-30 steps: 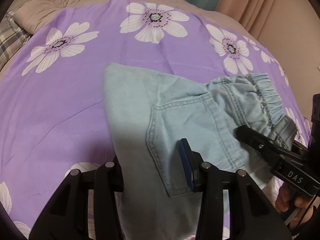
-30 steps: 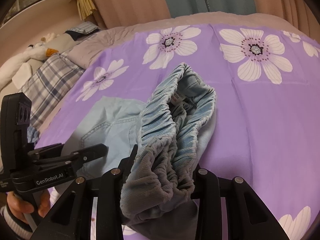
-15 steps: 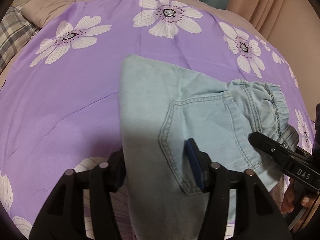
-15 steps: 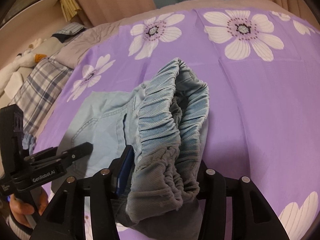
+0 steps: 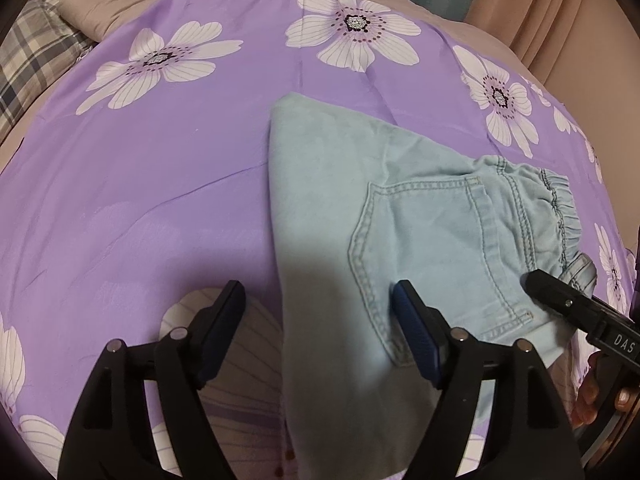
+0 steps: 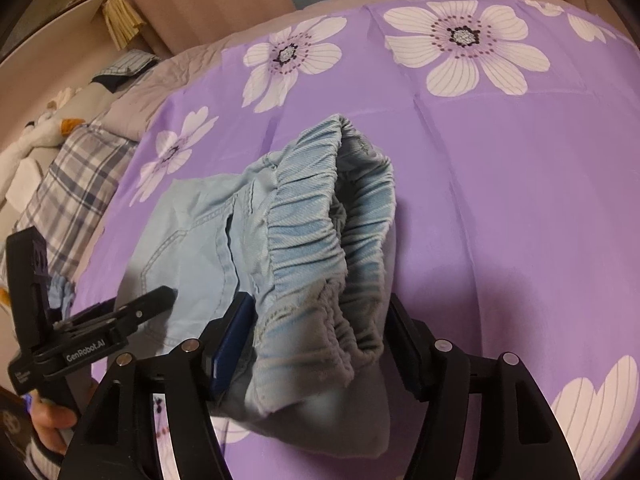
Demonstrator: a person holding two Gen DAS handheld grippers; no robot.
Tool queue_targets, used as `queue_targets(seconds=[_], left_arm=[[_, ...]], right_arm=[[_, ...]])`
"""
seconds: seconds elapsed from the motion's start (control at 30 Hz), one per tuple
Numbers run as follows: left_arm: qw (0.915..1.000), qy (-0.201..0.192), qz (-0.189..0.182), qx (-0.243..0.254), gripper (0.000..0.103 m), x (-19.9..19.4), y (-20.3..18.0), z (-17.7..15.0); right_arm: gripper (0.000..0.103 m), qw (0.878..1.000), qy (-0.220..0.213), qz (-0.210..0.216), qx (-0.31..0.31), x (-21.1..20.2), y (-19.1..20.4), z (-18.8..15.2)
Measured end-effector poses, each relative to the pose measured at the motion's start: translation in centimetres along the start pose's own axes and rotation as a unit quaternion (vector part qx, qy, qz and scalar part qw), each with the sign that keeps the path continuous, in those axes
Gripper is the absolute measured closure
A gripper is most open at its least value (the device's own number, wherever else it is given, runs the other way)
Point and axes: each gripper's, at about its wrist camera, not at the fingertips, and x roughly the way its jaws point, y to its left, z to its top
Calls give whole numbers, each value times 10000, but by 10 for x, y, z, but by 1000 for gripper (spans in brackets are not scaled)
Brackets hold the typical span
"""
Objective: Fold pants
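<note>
Looking along the left wrist view: the light blue denim pants (image 5: 420,240) lie folded on the purple bedspread printed with white flowers (image 5: 160,200), filling the centre and lower right of the frame.
Pocket: a stitched back pocket (image 5: 432,248) faces up, right of centre.
Waistband: the gathered elastic waistband (image 5: 560,216) sits at the right edge of the garment.
Left gripper: the black left gripper (image 5: 320,312) stands at the bottom of the frame, released; its jaws have just been opening, and the folded edge of the pants lies between them without the blue pads pressing it.
Other tool: a black finger of the right gripper (image 5: 560,300) reaches in from the lower right, its tip over the waistband corner.
Background: a grey plaid pillow (image 5: 28,60) at the upper left, beige curtains (image 5: 560,8) at the upper right.

Right wrist view: the pants (image 6: 224,240) run from left of centre to the bottom middle.
Waistband here: the ruffled waistband (image 6: 320,248) bunches up in the centre and hangs between the pads.
Right gripper: the black right gripper (image 6: 320,332) at the bottom stands released; its jaws have just been opening, and the waistband lies loose between them.
Left tool: the left gripper (image 6: 132,312) shows at the lower left, held by a hand (image 6: 48,424).
Bedspread: purple cloth (image 6: 500,200) fills the right half.
Far left: the plaid pillow (image 6: 76,184).
</note>
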Motion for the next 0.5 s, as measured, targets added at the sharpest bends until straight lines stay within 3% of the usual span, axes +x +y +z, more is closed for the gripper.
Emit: queue_targets(seconds=[0.5], left_arm=[[9998,14,94,176,24,-13,-2,-21]], right_arm=[[36,9998,-61,-160,46,-16,-7,-17]])
